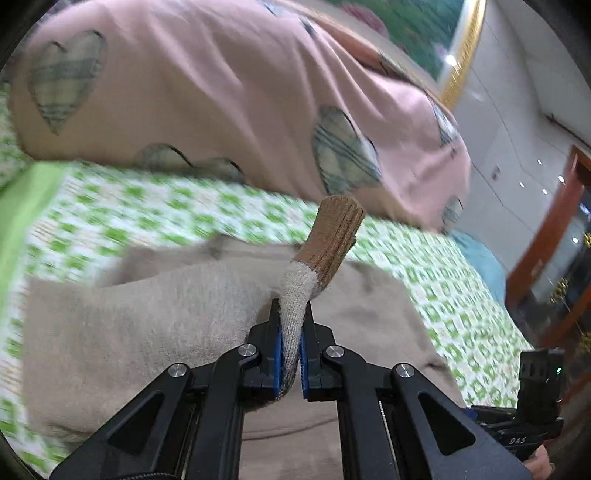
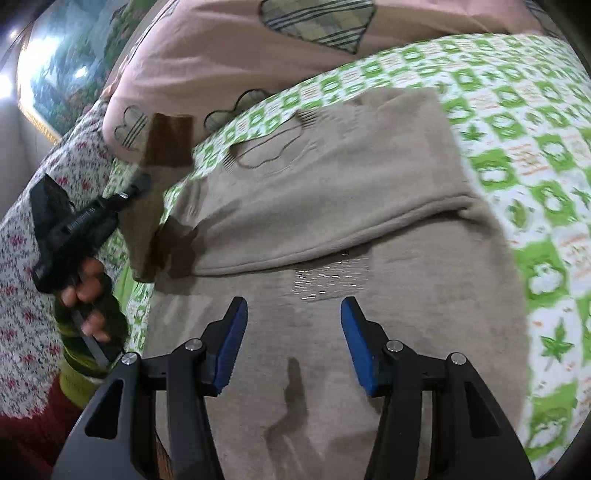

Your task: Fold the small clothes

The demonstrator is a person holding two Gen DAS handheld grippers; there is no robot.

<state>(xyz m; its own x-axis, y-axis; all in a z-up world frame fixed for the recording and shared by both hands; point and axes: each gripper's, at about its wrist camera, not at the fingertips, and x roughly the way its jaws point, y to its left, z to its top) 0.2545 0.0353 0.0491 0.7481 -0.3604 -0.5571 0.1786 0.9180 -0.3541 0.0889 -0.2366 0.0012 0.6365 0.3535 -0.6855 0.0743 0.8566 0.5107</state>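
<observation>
A beige knit garment (image 1: 147, 314) lies on the bed, with one part folded over the rest (image 2: 332, 177). My left gripper (image 1: 292, 306) is shut on its sleeve, and the brown ribbed cuff (image 1: 334, 236) sticks up beyond the fingertips. In the right wrist view that gripper (image 2: 142, 182) is at the left, held by a hand (image 2: 86, 291), with the blurred brown cuff (image 2: 168, 140) above it. My right gripper (image 2: 293, 310) hangs open over the flat lower part of the garment, nothing between its blue pads (image 2: 232, 332).
A green-and-white checked sheet (image 2: 517, 147) covers the bed. A pink quilt with plaid hearts (image 1: 221, 92) is heaped at the far side. A framed picture (image 1: 424, 33) hangs on the wall, and a wooden door frame (image 1: 546, 236) stands to the right. A floral sleeve (image 2: 22, 258) is at the left.
</observation>
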